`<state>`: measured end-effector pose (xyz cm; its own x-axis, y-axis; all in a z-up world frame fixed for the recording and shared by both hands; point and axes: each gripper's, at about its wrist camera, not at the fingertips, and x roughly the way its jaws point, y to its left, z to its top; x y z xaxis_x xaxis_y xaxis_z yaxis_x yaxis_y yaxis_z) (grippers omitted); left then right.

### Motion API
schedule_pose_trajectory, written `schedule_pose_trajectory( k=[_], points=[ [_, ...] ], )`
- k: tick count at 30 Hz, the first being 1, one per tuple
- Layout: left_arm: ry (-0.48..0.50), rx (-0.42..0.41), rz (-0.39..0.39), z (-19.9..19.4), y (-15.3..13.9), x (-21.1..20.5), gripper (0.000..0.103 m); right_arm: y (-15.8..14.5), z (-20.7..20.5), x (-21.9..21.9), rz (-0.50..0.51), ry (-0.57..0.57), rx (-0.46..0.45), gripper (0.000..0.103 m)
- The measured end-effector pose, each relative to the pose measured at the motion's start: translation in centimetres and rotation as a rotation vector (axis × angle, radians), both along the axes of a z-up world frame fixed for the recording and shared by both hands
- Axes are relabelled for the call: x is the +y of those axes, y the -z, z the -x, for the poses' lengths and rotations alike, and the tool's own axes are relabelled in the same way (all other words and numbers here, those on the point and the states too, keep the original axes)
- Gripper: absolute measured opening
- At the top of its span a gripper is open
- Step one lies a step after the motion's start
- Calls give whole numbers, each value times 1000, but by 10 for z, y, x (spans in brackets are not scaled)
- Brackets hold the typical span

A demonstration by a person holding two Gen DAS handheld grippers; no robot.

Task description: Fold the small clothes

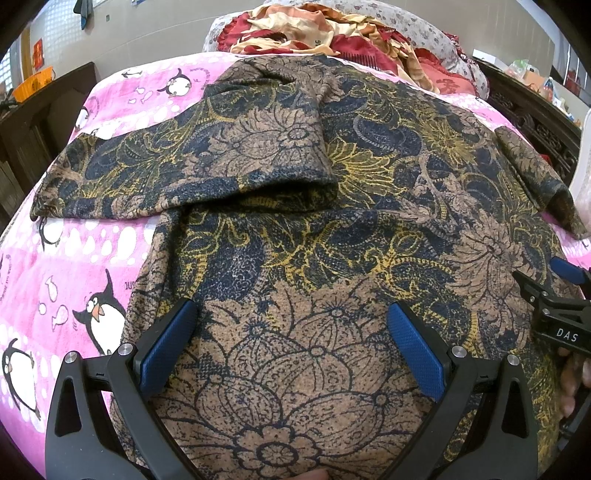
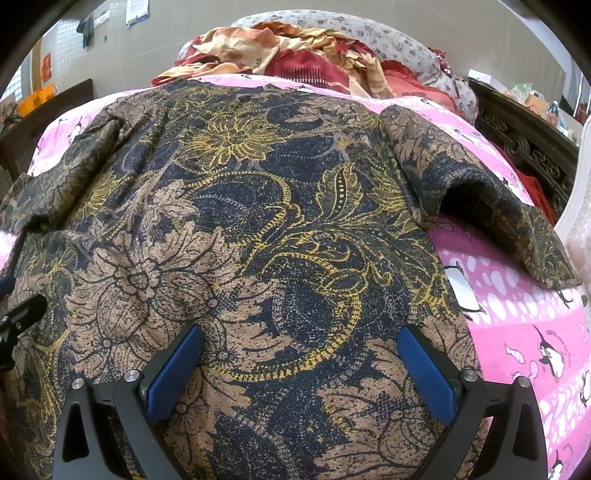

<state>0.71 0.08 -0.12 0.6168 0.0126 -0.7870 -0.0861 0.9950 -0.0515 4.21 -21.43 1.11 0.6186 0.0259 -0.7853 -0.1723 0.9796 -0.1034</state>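
Knit fabric, brown and navy with yellow flowers, fills the near ground under both tools. The left gripper [image 1: 291,347] hangs over the hem end of the floral top [image 1: 314,221], its blue pads spread wide with only cloth showing between them — nothing pinched. The right gripper [image 2: 301,363] is the same story in its own view: fingers far apart, poised above the garment's lower body, holding nothing. At the right edge of the left view the other tool's black frame pokes in, so the two sit close side by side over the bottom of the top.

Moving outward, the top lies spread on a pink penguin blanket [image 1: 74,266] on the bed. The left sleeve [image 1: 122,173] stretches sideways across the blanket, with a fold of cloth doubled over near the shoulder. The right sleeve [image 2: 480,199] angles out and down toward the bed's right side, its cuff end lifted a little off the pink.

Further back, a heap of red and cream bedding [image 1: 325,33] sits beyond the neckline, and dark carved wooden furniture [image 2: 524,147] runs along the right.

My read: this is the start of the fold. The garment is laid out but neither sleeve is brought in and the body is not yet doubled. The next move likely calls for each tool to drop, close on an edge, hem corners or a sleeve, and carry it over the body. That knit looks soft and floppy, so a shallow pinch could slip or drag the layer beneath.
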Motion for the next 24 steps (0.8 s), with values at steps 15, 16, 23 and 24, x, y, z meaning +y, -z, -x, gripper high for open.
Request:
schedule_pose_trajectory(
  k=[15, 16, 23, 24],
  points=[
    [0, 3, 2, 6, 0, -3, 103, 0, -5, 0, 2, 6, 21, 103],
    [0, 6, 2, 5, 0, -4, 103, 0, -5, 0, 2, 6, 20, 103],
    [-7, 16, -1, -1, -1, -4, 103, 2, -4, 1, -4, 5, 17, 103],
    [-7, 16, -6, -1, 0, -5, 103, 2, -5, 1, -5, 5, 19, 103]
  ],
)
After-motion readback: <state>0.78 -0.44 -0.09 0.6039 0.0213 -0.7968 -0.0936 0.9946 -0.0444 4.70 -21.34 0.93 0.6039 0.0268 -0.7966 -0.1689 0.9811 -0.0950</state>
